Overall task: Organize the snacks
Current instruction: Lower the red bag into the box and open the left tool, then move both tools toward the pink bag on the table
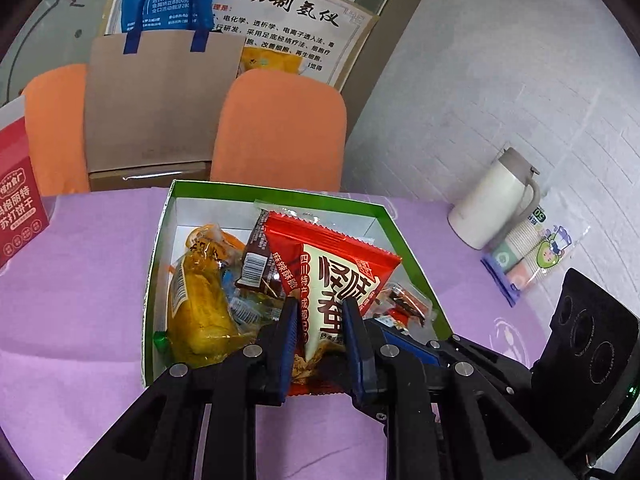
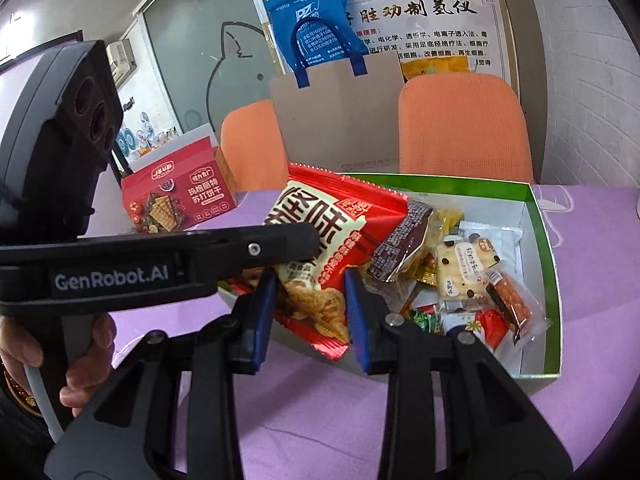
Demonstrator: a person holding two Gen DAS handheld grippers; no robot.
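A red snack bag (image 1: 340, 276) with big dark characters hangs above the green box (image 1: 280, 192) with a white inside. My left gripper (image 1: 320, 308) is shut on the bag's lower part, blue pads on both sides. In the right wrist view the same red bag (image 2: 320, 216) sits between the pads of my right gripper (image 2: 310, 280), which press on its bottom edge. The left gripper (image 2: 312, 240) reaches in from the left onto the bag. Inside the box (image 2: 544, 240) lie a yellow packet (image 1: 200, 300), a dark brown packet (image 2: 404, 240) and a spotted cracker packet (image 2: 464, 268).
The box stands on a purple tablecloth (image 1: 80, 280). A red cracker carton (image 2: 180, 200) is at the left. A white jug (image 1: 492, 208) and a pack of paper cups (image 1: 532, 256) are at the right by the wall. Two orange chairs (image 1: 280, 128) stand behind the table.
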